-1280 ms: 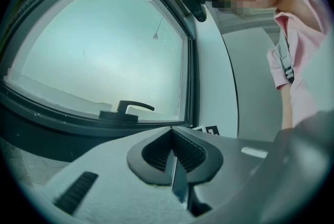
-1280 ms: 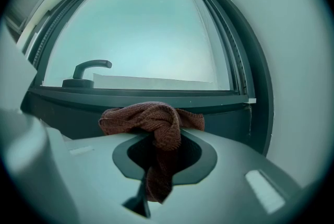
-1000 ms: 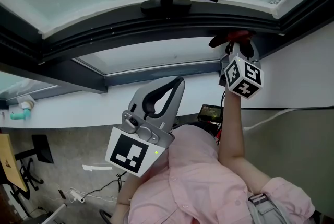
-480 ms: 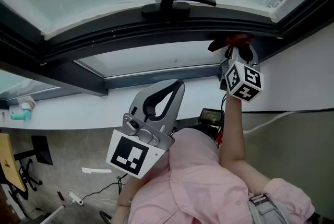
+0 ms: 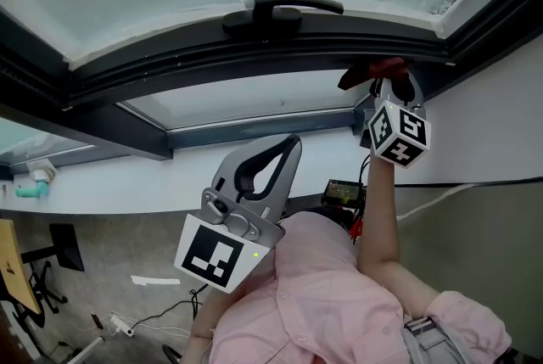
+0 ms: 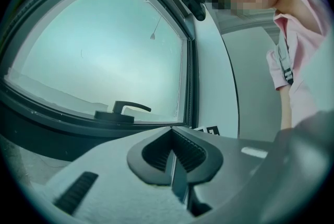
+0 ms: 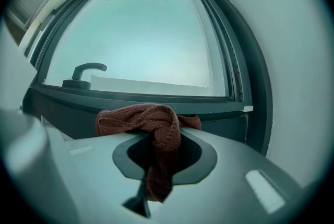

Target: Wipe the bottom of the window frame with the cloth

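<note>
The person's right forearm was stretched straight up from a pink sleeve, carrying the right hand-held gripper to the dark window frame close to its right-hand corner. Its jaws were pinched shut on a reddish-brown cloth. One fold of the cloth ran down between them, and the rest was bunched over their tips against the frame's bottom rail, well to the right of the black window handle. The left arm was kept low and close to the chest, with the left hand-held gripper tilted up toward the glass but well short of the frame. Its jaws were drawn together with nothing between them.
</note>
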Action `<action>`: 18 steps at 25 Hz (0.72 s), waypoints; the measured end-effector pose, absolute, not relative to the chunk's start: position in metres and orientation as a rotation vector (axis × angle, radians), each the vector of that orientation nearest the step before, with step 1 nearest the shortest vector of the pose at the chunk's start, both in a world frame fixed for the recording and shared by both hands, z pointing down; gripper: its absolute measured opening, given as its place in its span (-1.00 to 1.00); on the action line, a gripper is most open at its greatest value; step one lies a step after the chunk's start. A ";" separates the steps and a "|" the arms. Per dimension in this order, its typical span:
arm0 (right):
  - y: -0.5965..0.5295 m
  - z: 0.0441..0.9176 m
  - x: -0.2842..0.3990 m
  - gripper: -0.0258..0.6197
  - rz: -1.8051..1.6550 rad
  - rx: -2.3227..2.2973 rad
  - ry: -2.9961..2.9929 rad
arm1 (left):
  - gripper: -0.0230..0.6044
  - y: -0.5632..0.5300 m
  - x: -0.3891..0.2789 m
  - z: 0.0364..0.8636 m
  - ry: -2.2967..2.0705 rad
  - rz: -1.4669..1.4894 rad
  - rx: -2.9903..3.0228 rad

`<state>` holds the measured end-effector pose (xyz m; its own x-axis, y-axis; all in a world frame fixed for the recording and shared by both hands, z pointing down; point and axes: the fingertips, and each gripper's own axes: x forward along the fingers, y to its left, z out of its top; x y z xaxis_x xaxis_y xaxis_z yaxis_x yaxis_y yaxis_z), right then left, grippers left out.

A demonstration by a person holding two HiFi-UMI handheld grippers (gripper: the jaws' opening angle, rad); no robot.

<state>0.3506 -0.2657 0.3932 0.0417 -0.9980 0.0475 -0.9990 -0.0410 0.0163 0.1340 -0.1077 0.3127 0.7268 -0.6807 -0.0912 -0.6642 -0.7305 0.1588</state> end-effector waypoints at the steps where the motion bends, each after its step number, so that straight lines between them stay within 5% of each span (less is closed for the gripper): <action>1: -0.266 0.393 0.351 -0.72 0.030 2.231 -2.146 | -0.93 -0.108 0.135 0.313 -1.097 -0.217 2.811; 18: -0.269 0.395 0.401 -0.72 0.084 2.360 -2.033 | -0.93 -0.113 0.140 0.314 -1.118 -0.220 2.806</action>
<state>0.4012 -0.2687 0.3948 0.1475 -0.9874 0.0574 -0.9888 -0.1486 -0.0157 0.1399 -0.1129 0.3142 0.7178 -0.6901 -0.0922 -0.6737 -0.7219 0.1583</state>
